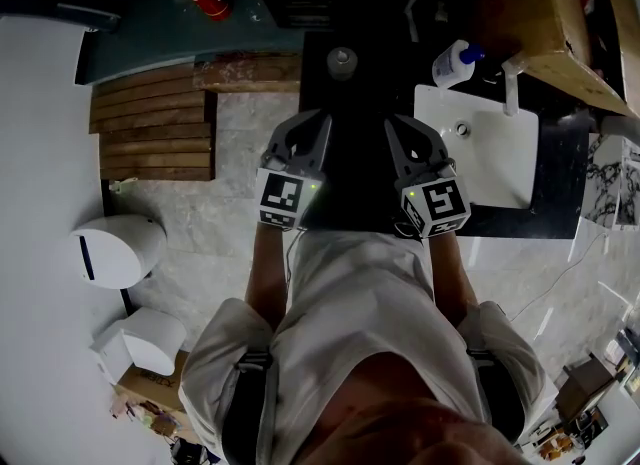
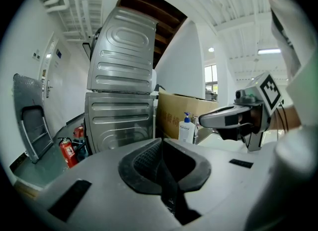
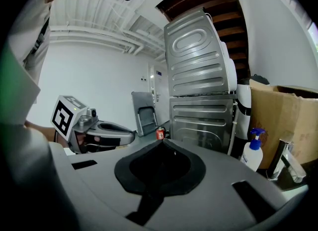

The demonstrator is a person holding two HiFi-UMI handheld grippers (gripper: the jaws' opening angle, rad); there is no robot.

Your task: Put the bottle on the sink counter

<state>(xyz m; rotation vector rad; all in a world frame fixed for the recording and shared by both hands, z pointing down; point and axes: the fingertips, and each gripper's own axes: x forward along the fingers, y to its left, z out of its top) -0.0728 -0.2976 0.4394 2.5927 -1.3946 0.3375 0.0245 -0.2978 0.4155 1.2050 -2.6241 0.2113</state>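
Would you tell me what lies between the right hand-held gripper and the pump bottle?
In the head view, only bare dark counter and the white sink's corner separate the right hand-held gripper from the pump bottle; nothing loose sits there.

**Both grippers shut, held side by side**

The person holds the left gripper (image 2: 160,141) and the right gripper (image 3: 161,142) level in front of the body, near each other and pointing forward. Each pair of jaws is closed tip to tip with nothing between them. The marker cubes (image 1: 283,199) sit at the near end of each gripper. Both bare forearms (image 1: 264,275) reach forward, roughly parallel, from short white sleeves.
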